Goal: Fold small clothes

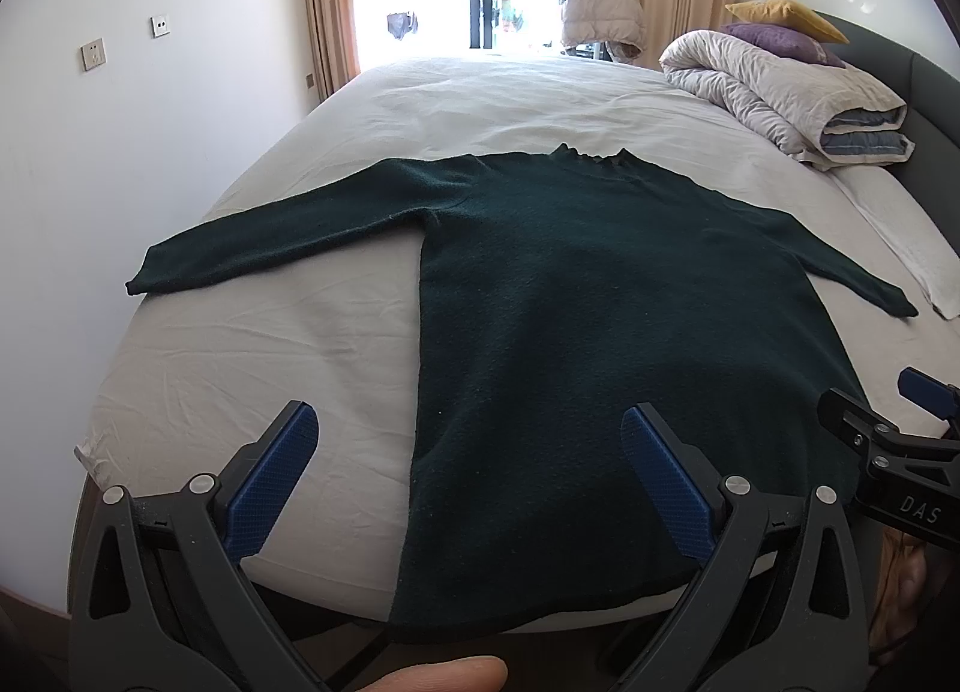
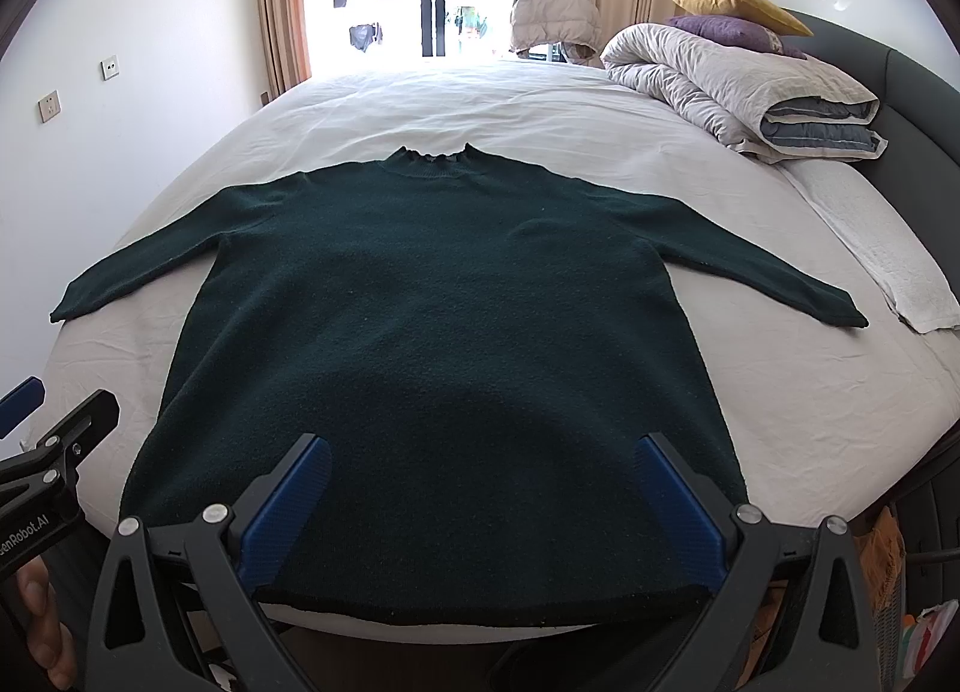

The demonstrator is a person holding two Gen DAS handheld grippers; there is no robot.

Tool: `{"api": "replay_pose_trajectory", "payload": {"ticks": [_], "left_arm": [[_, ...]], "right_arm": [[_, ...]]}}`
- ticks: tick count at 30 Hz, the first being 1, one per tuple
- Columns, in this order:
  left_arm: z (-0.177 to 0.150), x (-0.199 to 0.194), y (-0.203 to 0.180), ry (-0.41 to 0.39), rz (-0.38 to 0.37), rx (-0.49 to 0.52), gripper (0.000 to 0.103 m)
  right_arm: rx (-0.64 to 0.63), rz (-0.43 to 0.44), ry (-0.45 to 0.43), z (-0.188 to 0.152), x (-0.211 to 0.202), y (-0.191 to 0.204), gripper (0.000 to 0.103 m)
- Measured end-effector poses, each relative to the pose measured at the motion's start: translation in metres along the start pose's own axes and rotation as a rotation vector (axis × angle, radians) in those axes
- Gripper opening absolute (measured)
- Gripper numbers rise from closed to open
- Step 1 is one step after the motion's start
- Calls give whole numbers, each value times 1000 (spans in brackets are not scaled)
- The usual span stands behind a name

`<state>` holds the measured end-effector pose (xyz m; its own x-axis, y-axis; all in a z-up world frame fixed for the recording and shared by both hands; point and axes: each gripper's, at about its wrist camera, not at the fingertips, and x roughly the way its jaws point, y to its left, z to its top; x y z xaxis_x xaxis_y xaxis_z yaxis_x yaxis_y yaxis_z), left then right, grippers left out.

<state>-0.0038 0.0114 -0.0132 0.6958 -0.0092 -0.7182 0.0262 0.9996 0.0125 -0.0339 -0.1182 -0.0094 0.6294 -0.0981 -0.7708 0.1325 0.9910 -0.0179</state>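
— What are your hands doing?
— My left hand-held gripper [image 1: 468, 428] and right hand-held gripper [image 2: 480, 461] both gape wide, holding nothing, just above the hem.
— And the garment?
— The dark green sweater [image 2: 444, 332] lies flat ahead of them on the bed [image 2: 540, 104], sleeves spread, collar farthest away.

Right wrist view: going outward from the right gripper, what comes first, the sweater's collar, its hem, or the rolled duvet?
From the right gripper:
1. Sweater hem, beneath the fingers.
2. Sweater collar, mid-bed, centre.
3. Rolled duvet, far right, by the headboard.
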Motion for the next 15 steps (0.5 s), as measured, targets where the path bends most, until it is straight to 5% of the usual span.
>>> {"api": "replay_pose_trajectory", "payload": {"ticks": [15], "left_arm": [[-1, 10, 10, 22, -5, -31, 103]], "right_arm": [[-33, -5, 20, 3, 4, 6, 103]]}}
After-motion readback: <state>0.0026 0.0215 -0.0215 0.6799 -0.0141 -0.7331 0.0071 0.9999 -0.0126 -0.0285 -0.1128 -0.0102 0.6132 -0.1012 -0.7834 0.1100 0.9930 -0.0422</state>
